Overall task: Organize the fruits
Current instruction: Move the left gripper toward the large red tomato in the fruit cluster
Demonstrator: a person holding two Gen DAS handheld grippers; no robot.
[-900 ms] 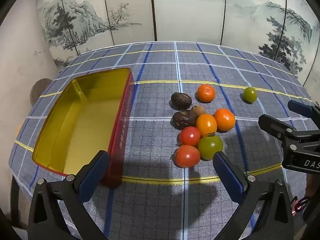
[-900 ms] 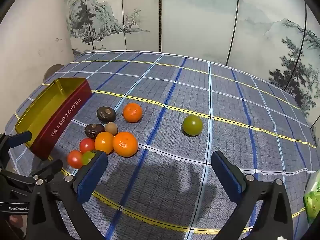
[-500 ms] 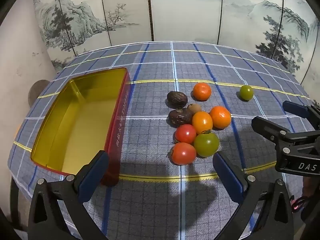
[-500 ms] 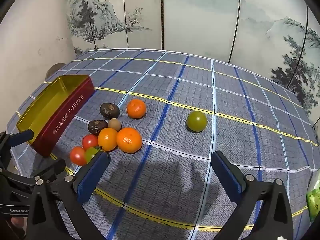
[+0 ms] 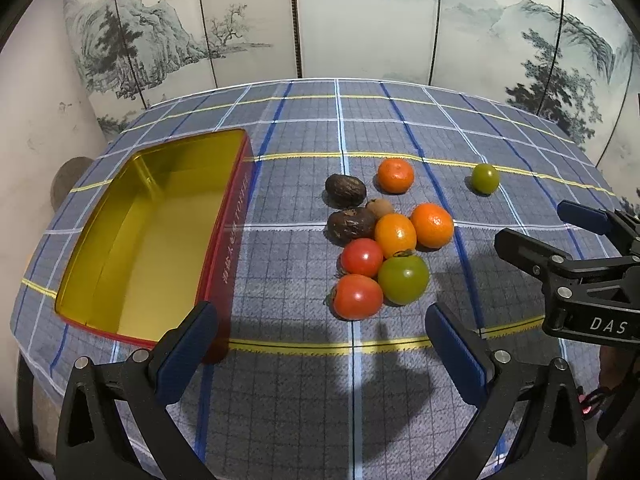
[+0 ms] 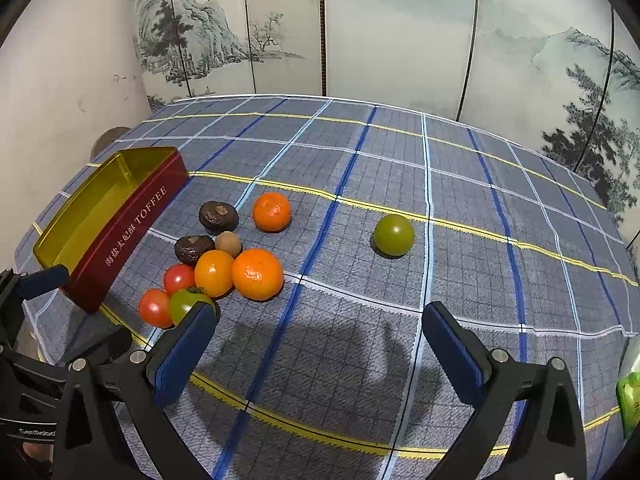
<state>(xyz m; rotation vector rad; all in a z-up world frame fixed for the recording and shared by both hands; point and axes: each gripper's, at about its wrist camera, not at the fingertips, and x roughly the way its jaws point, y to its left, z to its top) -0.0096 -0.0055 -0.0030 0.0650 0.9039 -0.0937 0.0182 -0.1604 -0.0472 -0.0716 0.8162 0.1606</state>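
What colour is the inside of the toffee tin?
Shiny gold inside the toffee tin, with dark red outer walls; the left wrist view shows it best.

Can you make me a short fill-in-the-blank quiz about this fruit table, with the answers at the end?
1. The toffee tin holds ____ fruits.
2. The fruit lying apart from the cluster, the lone tomato, is ____ in colour.
3. The left gripper and the right gripper both have their jaws ____.
4. The red tomatoes in the cluster number ____.

Missing words: no; green; open; two
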